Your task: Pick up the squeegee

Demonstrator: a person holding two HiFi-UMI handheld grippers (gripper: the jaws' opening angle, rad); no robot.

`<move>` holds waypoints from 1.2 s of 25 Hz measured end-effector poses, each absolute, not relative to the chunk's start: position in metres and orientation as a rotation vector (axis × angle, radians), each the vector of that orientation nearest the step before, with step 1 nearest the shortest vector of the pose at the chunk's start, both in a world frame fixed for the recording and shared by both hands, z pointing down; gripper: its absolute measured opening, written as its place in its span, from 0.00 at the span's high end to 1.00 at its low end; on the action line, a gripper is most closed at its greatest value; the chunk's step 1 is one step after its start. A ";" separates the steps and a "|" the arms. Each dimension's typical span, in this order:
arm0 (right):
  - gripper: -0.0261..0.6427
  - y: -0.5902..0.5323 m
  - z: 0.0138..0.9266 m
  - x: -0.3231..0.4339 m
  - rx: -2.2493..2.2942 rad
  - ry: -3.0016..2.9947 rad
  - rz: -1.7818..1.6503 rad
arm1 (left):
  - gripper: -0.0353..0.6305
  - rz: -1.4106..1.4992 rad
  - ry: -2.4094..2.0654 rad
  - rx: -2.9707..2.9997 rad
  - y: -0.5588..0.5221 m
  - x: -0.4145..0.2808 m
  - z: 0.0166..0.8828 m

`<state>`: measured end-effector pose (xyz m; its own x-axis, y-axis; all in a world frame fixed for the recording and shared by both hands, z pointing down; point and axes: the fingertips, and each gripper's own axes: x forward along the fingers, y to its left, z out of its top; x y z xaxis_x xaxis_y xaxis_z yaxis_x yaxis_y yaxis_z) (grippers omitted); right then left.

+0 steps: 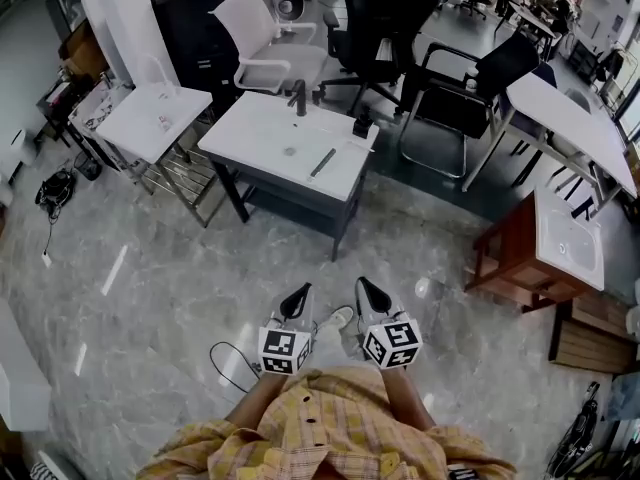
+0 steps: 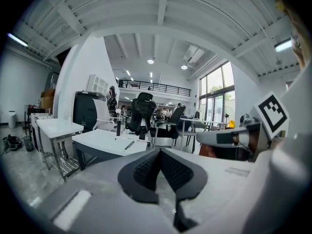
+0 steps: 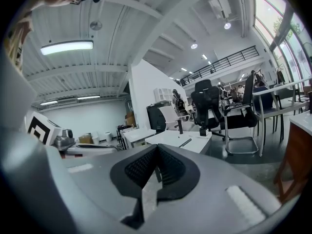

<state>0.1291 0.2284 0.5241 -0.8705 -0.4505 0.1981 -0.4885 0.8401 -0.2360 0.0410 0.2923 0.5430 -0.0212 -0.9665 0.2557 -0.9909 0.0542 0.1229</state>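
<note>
The squeegee [image 1: 322, 162] is a thin dark bar that lies flat on the white sink-top table [image 1: 260, 128], right of the black faucet [image 1: 299, 98]. It also shows small and far off as the squeegee [image 2: 129, 145] in the left gripper view and as the squeegee [image 3: 185, 142] in the right gripper view. My left gripper [image 1: 298, 296] and right gripper [image 1: 370, 290] are held side by side over the floor, well short of that table. The left gripper [image 2: 160, 152] is shut with nothing in it, and so is the right gripper [image 3: 157, 147].
A second white table [image 1: 150, 118] stands to the left with a wire rack under it. Office chairs [image 1: 380, 28] crowd behind the sink table. A brown wooden stand with a basin [image 1: 545, 248] is at the right. A cable [image 1: 228, 363] lies on the floor near my feet.
</note>
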 end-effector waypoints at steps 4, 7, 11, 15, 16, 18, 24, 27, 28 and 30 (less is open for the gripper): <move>0.97 0.174 0.517 0.100 0.756 -2.879 0.423 | 0.95 0.133 -2.062 1.990 0.238 0.010 0.539; 0.97 0.139 0.513 0.081 0.769 -2.875 0.429 | 0.95 0.139 -2.051 2.000 0.200 -0.008 0.536; 0.97 0.096 0.512 0.062 0.777 -2.866 0.443 | 0.95 0.157 -2.028 2.022 0.152 -0.024 0.534; 0.97 0.055 0.514 0.049 0.805 -2.865 0.463 | 0.95 0.184 -2.006 2.039 0.110 -0.038 0.538; 0.97 0.045 0.515 0.047 0.810 -2.865 0.467 | 0.95 0.191 -2.002 2.044 0.100 -0.041 0.539; 0.97 0.027 0.519 0.041 0.818 -2.863 0.478 | 0.95 0.207 -1.995 2.052 0.082 -0.046 0.541; 0.97 -0.020 0.528 0.031 0.829 -2.865 0.507 | 0.95 0.245 -1.987 2.074 0.031 -0.055 0.545; 0.97 -0.042 0.526 0.029 0.834 -2.872 0.509 | 0.95 0.247 -1.986 2.075 0.007 -0.058 0.544; 0.97 -0.048 0.525 0.029 0.836 -2.873 0.513 | 0.95 0.248 -1.984 2.074 0.000 -0.059 0.543; 0.97 -0.058 0.523 0.029 0.841 -2.874 0.517 | 0.95 0.253 -1.982 2.073 -0.011 -0.060 0.542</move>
